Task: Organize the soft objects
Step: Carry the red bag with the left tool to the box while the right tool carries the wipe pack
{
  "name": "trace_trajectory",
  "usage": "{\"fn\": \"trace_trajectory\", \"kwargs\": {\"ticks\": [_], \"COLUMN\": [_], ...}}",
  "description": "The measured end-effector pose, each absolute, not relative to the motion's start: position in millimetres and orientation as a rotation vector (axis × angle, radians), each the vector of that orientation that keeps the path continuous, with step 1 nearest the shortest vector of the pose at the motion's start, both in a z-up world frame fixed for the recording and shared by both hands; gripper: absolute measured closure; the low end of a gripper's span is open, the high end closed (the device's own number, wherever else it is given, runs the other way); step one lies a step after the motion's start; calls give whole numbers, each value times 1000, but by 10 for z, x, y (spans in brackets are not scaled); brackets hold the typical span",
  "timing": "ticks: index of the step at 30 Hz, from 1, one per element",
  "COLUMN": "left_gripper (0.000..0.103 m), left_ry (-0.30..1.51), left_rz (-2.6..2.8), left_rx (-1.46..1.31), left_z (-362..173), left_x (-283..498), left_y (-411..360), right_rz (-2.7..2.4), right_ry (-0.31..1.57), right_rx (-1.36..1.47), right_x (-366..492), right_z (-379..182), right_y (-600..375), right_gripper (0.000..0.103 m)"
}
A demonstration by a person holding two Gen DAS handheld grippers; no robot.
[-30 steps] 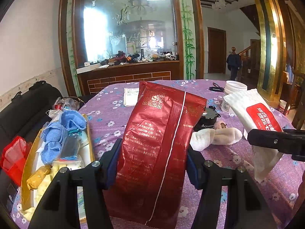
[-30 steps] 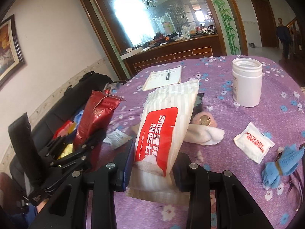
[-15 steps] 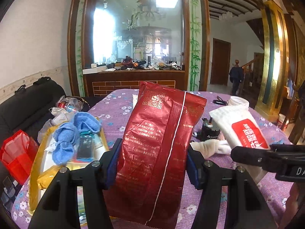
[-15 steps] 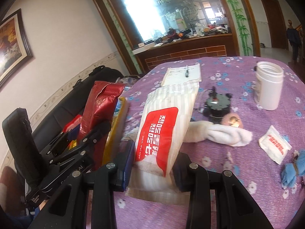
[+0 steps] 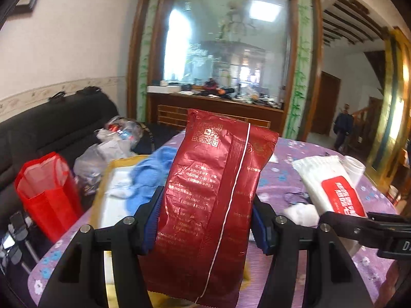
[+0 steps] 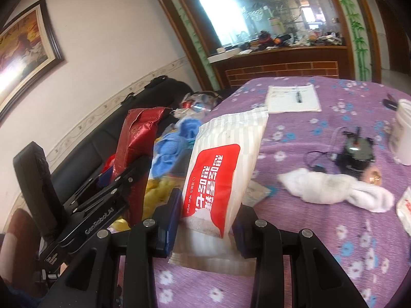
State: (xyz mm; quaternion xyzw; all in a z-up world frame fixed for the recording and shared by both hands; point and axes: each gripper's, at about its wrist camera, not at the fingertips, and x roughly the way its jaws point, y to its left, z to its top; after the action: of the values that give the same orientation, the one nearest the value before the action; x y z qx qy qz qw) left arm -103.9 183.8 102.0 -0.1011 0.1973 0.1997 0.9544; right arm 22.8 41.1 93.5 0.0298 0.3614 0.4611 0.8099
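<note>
Centrally, the blue pads (image 5: 151, 220) of the left gripper (image 5: 205, 224) press both side edges of a red foil pouch (image 5: 213, 202), clamped low so the pack stands upright and its loose top stays clear of the jaws. The right gripper (image 6: 205, 220) is closed likewise on a white wet-wipes pack (image 6: 221, 172), pinched near its base, the red label facing the camera. Both packs hang above the purple flowered tablecloth (image 6: 321, 256) rather than resting on it. Just beyond the pouch lies a yellow-rimmed tray (image 5: 101, 192) at the table's edge, already holding a blue cloth (image 5: 151, 177), judged to be the collecting place for both packs. Farther right, a white rolled sock (image 6: 331, 188), a black device (image 6: 357, 154) and a white jar (image 6: 404, 133) remain on the table; the sock probably awaits sorting.
</note>
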Motion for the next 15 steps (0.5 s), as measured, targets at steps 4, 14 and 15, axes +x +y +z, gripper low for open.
{"fn": "trace_trajectory", "kwargs": {"ticks": [4,14,15], "left_gripper": [43,43,43], "left_ry": [417,473,480], "left_rz": [461,539,537], "left_rx": [-247,-330,-340], "left_z": [953,663,633], "left_x": [-1115,-1244,-1232], "left_y": [2132,2659,2692], "right_rz": [1024,1082,1080], "right_ry": [780,862,868], "right_rx": [50,14,8], "right_x": [183,175,183], "right_z": [932,742,719], "right_y": [701,1409,1470], "right_gripper": [63,63,63]}}
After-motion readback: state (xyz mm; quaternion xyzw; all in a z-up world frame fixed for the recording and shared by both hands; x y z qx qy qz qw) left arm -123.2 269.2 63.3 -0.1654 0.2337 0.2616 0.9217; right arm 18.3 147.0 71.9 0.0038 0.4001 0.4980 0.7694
